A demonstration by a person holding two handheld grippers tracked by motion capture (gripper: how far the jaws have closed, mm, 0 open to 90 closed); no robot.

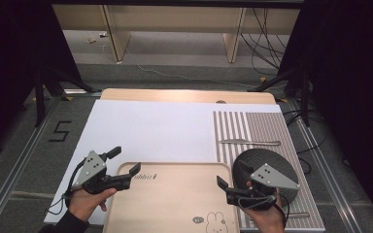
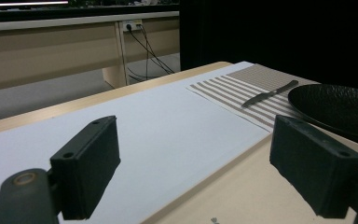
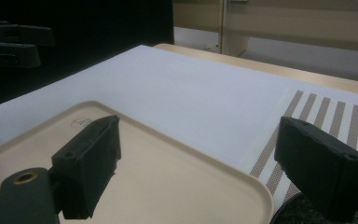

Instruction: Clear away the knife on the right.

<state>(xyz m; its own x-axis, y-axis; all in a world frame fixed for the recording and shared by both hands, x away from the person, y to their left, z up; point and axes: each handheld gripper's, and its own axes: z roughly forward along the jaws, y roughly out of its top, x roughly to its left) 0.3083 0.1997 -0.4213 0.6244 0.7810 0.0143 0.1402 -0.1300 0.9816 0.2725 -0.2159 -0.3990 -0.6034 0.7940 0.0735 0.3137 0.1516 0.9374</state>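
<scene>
— What's behind the table from where I'm sitting?

— I see grey floor, a pale wooden bench with cables (tangled), black curtains both sides.

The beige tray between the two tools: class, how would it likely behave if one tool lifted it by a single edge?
The beige tray looks rigid and thin, so it probably stays flat rather than flopping. Broad and held off-centre, it may tilt down. Its smooth raised rim could slip between the pads.
</scene>
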